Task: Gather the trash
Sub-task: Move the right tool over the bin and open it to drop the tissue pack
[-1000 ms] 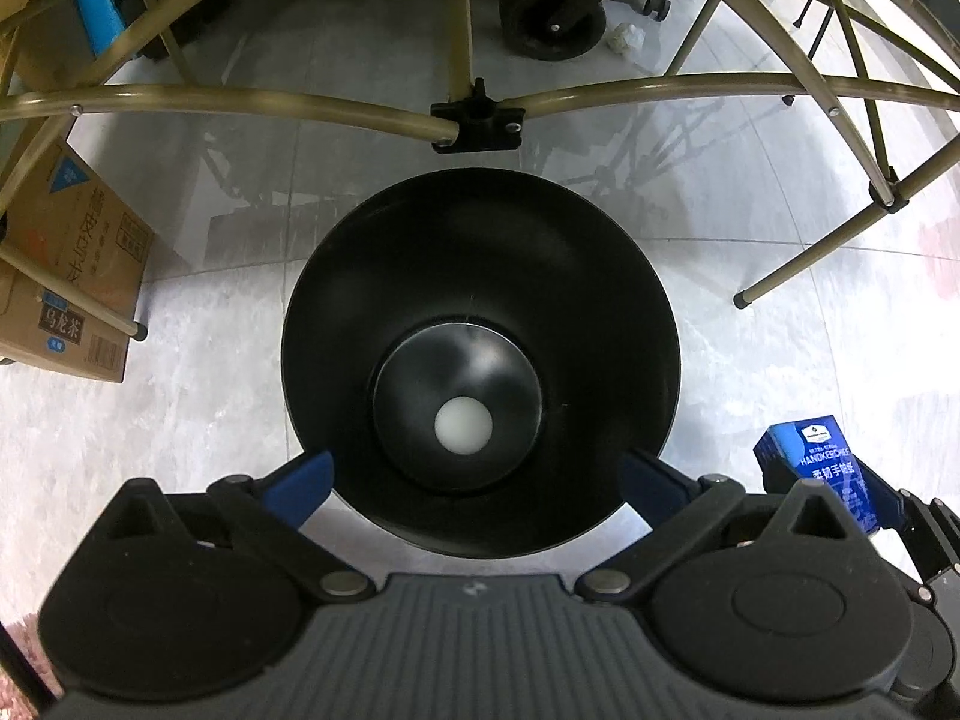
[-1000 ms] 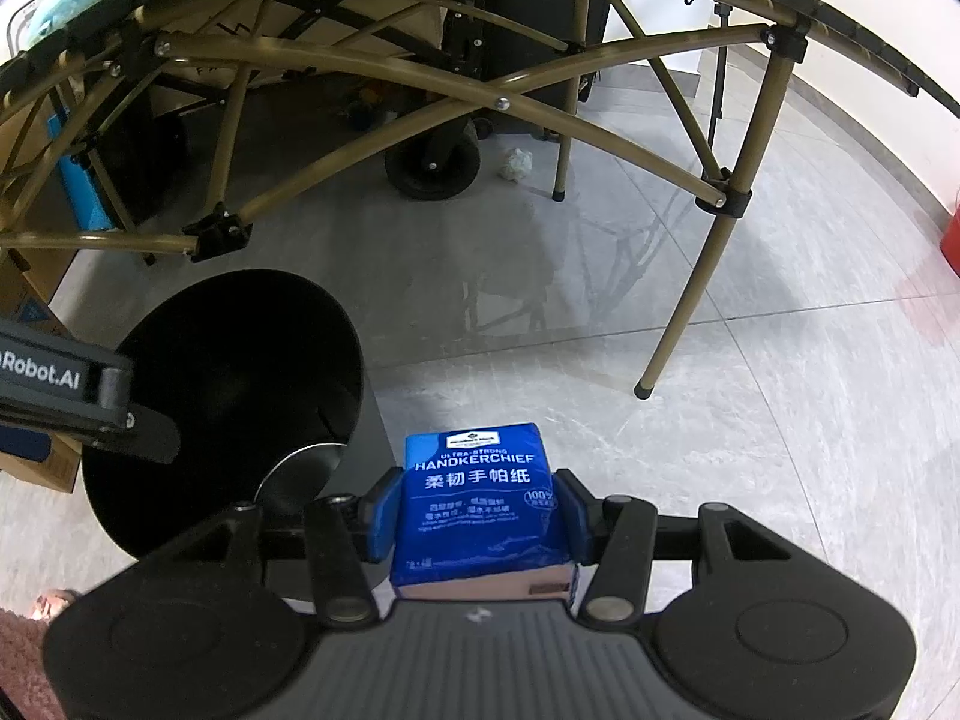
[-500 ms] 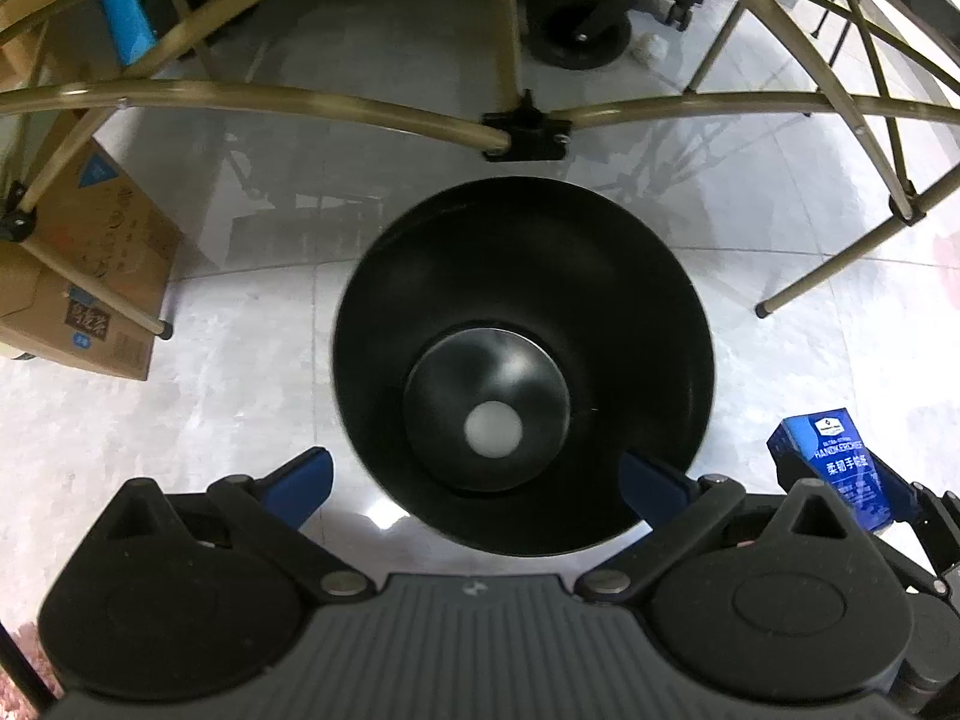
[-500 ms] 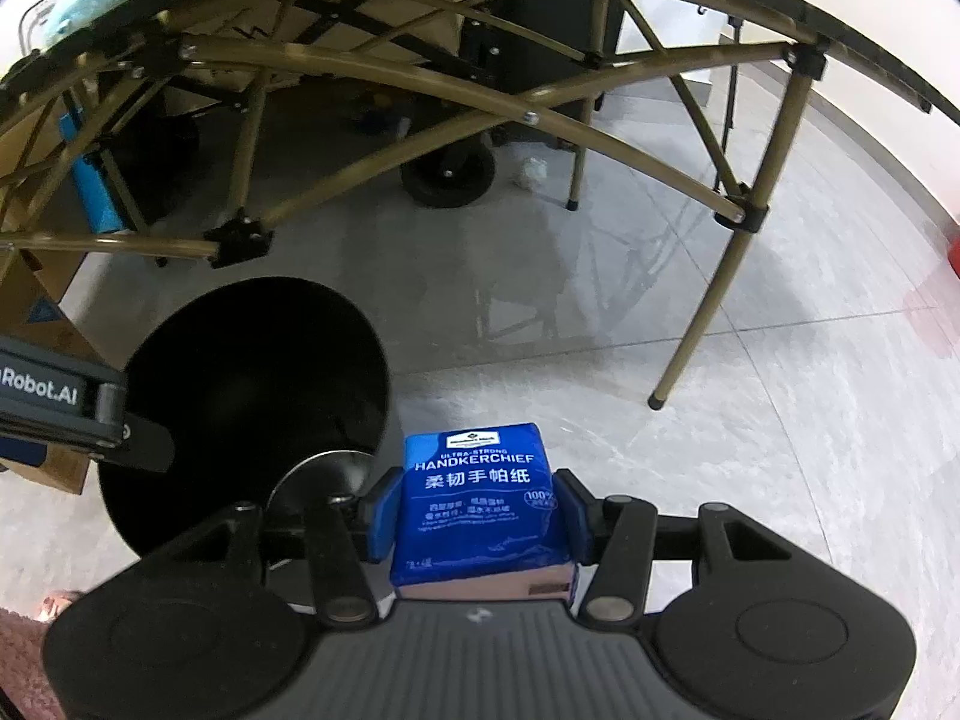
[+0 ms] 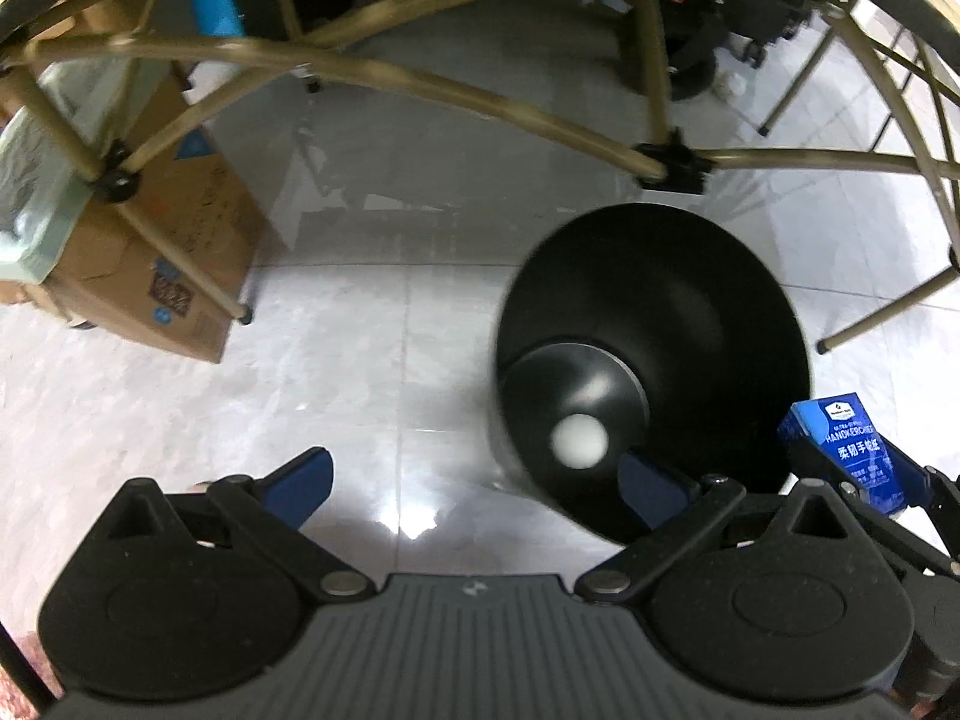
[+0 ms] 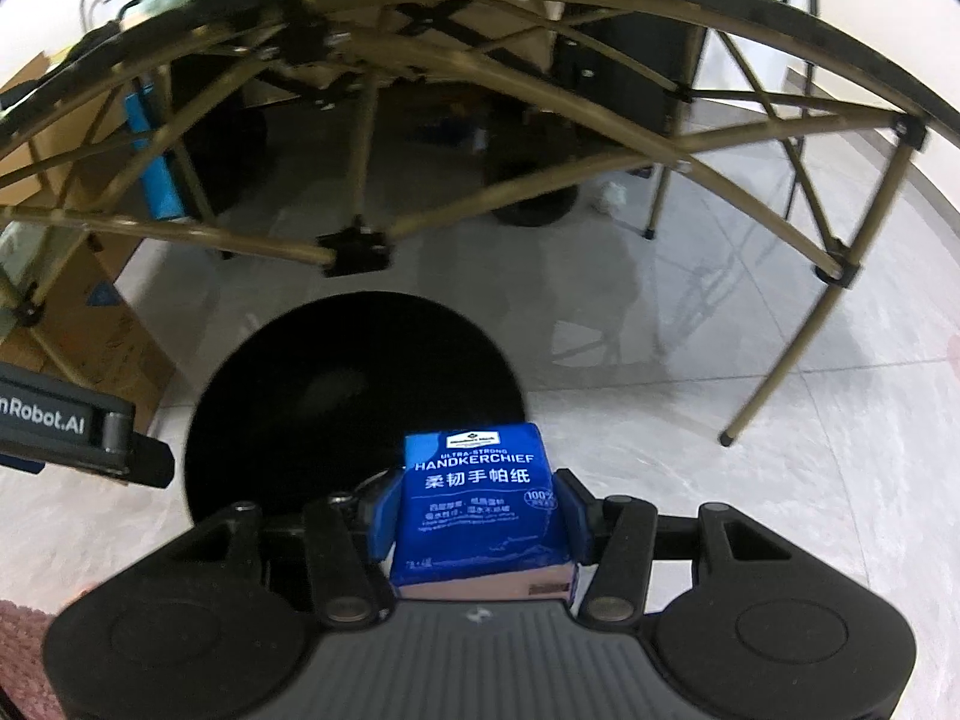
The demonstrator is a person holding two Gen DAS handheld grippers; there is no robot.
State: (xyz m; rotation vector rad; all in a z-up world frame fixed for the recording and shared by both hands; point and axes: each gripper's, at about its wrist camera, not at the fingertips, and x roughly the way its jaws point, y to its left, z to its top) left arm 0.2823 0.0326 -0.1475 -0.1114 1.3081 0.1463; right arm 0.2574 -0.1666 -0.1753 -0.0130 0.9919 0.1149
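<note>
- Grey glossy floor tiles run under a folding frame of tan metal tubes joined by black connectors, whose crossbars arch above and behind a black bin.
- Left of the frame, a brown cardboard box stands on the floor; a small crumpled white scrap lies farther back beside a dark wheel.
- From the left wrist view, the left claw points steeply down at the floor, its blue-tipped fingers spread wide with nothing between them, the right fingertip overlapping the bin's near rim.
- Right claw tilts downward toward the bin, clenched on a blue handkerchief tissue pack, blue pads pressing both its sides.
- That pack hangs over the bin's near rim, just right of the opening in the left view.
- Inside, the bin is dark, with a pale round spot on its bottom; whether this is an object or a reflection cannot be told.
</note>
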